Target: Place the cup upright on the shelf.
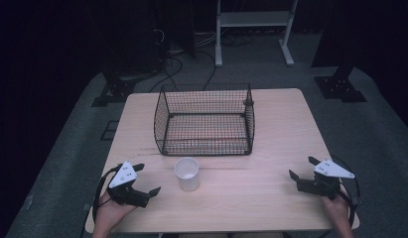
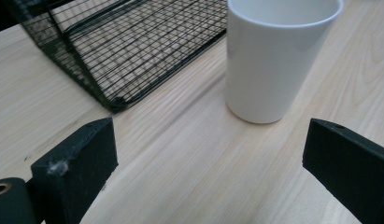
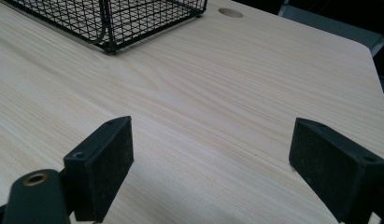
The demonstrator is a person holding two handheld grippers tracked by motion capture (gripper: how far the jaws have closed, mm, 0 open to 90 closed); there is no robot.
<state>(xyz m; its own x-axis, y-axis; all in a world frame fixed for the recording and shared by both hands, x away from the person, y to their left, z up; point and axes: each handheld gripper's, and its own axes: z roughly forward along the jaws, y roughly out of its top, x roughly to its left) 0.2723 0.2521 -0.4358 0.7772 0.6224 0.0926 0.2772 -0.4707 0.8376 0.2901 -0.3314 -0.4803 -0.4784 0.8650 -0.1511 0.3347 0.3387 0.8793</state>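
A white cup [image 1: 187, 173] stands upright on the wooden table [image 1: 251, 188], just in front of a black wire basket [image 1: 205, 120]. My left gripper [image 1: 147, 179] sits at the table's front left, open, its jaws pointing toward the cup a short way off. In the left gripper view the cup [image 2: 276, 56] rises ahead between the spread jaws, with the basket [image 2: 119, 46] behind it at left. My right gripper [image 1: 302, 167] rests at the front right, open, with bare table between its jaws. The right gripper view shows a corner of the basket [image 3: 110, 18] far ahead.
The basket holds nothing that I can see. A round hole [image 3: 231, 12] is cut in the table near its far edge. Dark floor with cables [image 1: 176, 64] and a metal stand [image 1: 253, 29] lie beyond the table.
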